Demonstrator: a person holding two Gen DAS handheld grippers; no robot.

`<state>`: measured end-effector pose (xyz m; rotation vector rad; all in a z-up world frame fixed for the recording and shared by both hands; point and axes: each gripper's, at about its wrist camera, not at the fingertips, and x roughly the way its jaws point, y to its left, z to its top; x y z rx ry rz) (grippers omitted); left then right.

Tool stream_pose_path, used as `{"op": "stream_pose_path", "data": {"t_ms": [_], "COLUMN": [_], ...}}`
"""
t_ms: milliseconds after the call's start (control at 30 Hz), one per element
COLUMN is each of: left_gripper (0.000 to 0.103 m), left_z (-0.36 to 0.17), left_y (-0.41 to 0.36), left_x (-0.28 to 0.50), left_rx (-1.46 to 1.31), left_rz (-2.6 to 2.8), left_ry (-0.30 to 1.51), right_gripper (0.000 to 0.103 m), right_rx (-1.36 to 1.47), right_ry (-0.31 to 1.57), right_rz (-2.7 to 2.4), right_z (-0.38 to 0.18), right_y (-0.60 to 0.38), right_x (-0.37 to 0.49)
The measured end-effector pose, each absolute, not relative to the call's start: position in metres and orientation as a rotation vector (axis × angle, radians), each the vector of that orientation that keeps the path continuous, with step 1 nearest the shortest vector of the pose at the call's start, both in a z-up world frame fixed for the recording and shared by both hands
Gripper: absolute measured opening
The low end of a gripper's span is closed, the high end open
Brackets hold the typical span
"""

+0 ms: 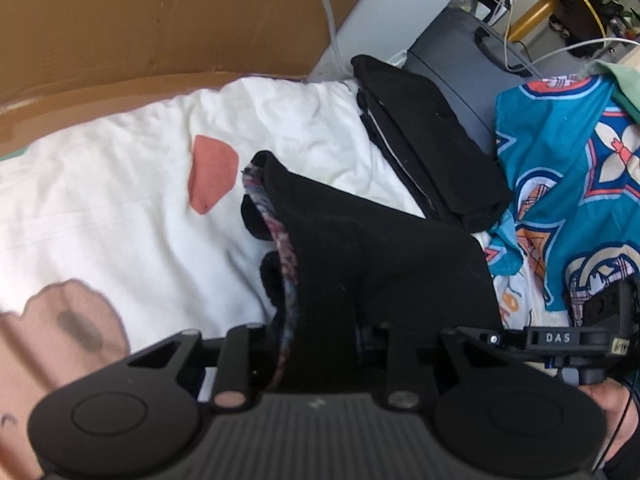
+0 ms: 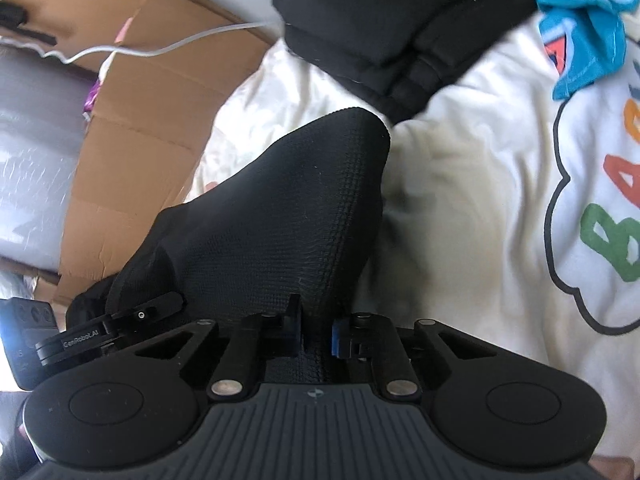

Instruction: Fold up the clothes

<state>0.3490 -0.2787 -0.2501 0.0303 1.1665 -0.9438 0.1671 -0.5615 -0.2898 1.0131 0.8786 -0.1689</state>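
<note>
A black garment [image 1: 360,264] with a patterned inner band hangs from my left gripper [image 1: 320,344], which is shut on it; the cloth hides the fingertips. My right gripper [image 2: 316,336] is shut on the same black garment [image 2: 288,208], which rises in a peak in front of the camera. The garment is lifted above a white bedsheet [image 1: 120,184] with cartoon prints. A folded black garment [image 1: 432,136] lies on the sheet beyond; it also shows in the right wrist view [image 2: 392,20].
A turquoise patterned garment [image 1: 568,168] lies at the right, seen also in the right wrist view [image 2: 580,24]. A cardboard sheet [image 1: 160,20] stands behind the bed. A white cable [image 2: 152,50] runs across cardboard [image 2: 132,140]. A grey suitcase [image 1: 472,60] is at the back.
</note>
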Motion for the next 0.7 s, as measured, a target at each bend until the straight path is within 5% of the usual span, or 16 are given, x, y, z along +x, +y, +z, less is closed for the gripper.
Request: {"op": "stream_pose_path", "data": {"t_ms": [700], "left_gripper": [0.030], "left_z": [-0.185], "left_y": [-0.223], "left_x": [0.257], "left_rx": [0.000], "left_rz": [-0.835], "left_ry": [0.951], "right_gripper": [0.010], "right_rx": [0.751], "right_ry": [0.785], "right_rz": [-0.011], "right_z": [-0.221], "right_y": [-0.518], "right_x": [0.136]}}
